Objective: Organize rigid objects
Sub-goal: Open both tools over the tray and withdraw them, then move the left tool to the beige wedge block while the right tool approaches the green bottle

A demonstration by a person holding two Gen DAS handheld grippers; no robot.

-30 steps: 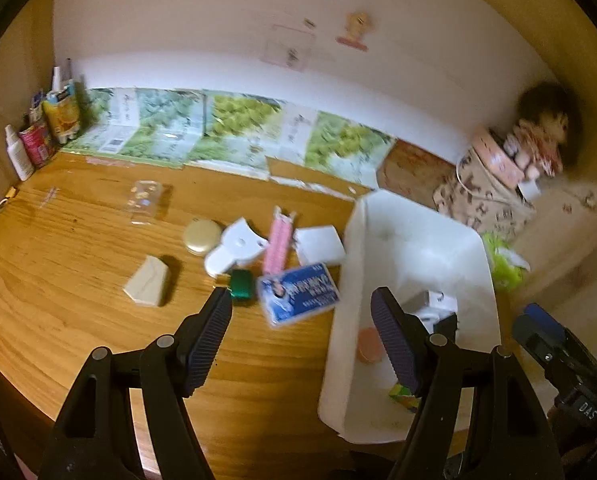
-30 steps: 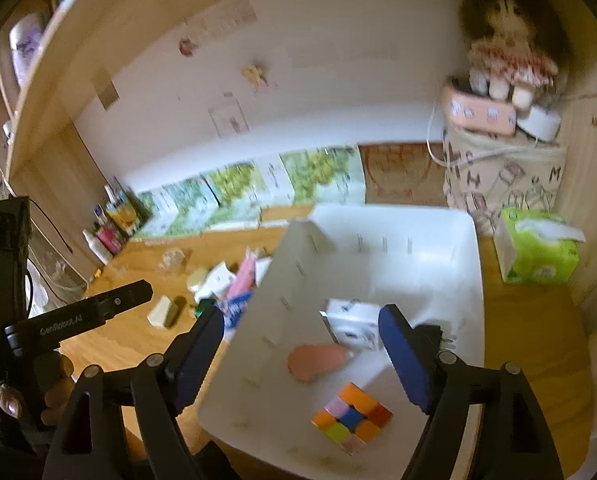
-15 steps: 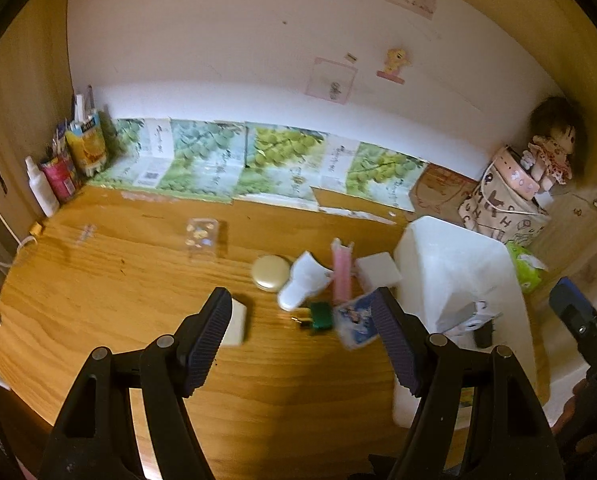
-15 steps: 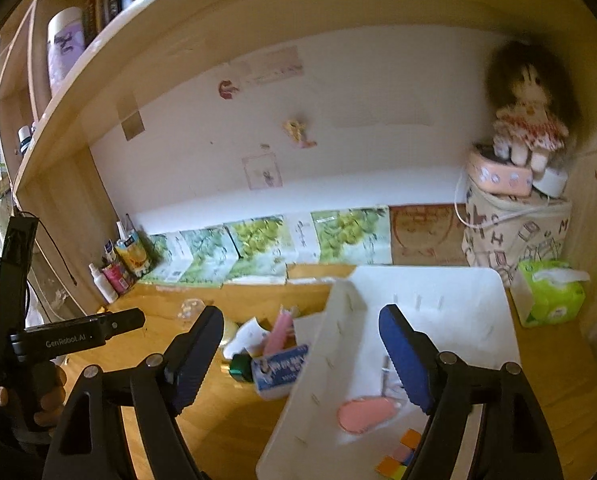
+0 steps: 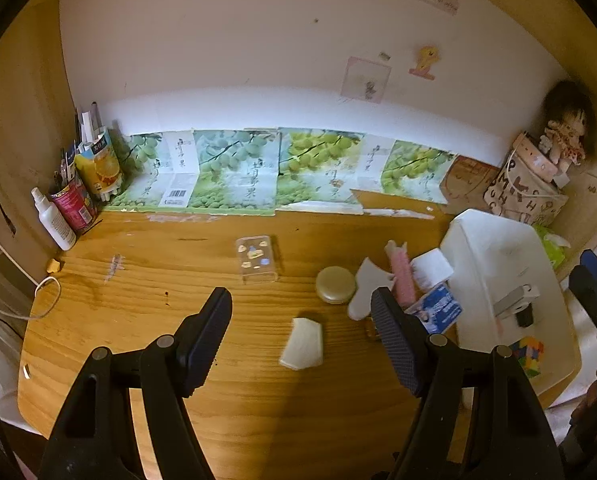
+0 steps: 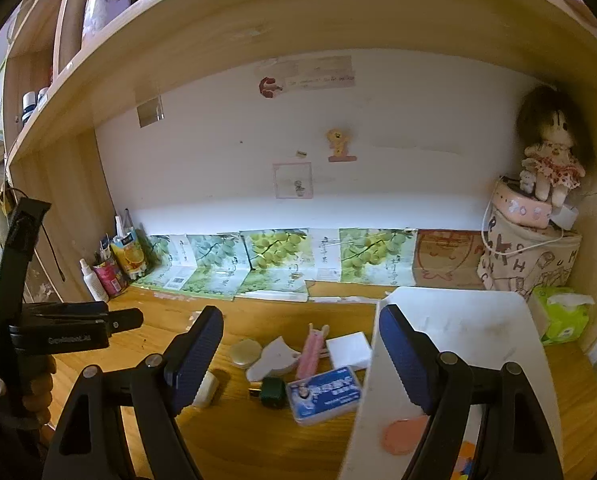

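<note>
My left hand-held gripper [image 5: 300, 320] hangs wide open and empty above the desk [image 5: 138, 320], a cream wedge-shaped block [image 5: 301, 343] between its fingers. My right hand-held gripper [image 6: 300, 350], equally spread and empty, frames the blue card box [image 6: 324, 394], just beside the white bin [image 6: 478, 320].

White bin [image 5: 486, 240] — blue box [image 6: 325, 394]
</note>
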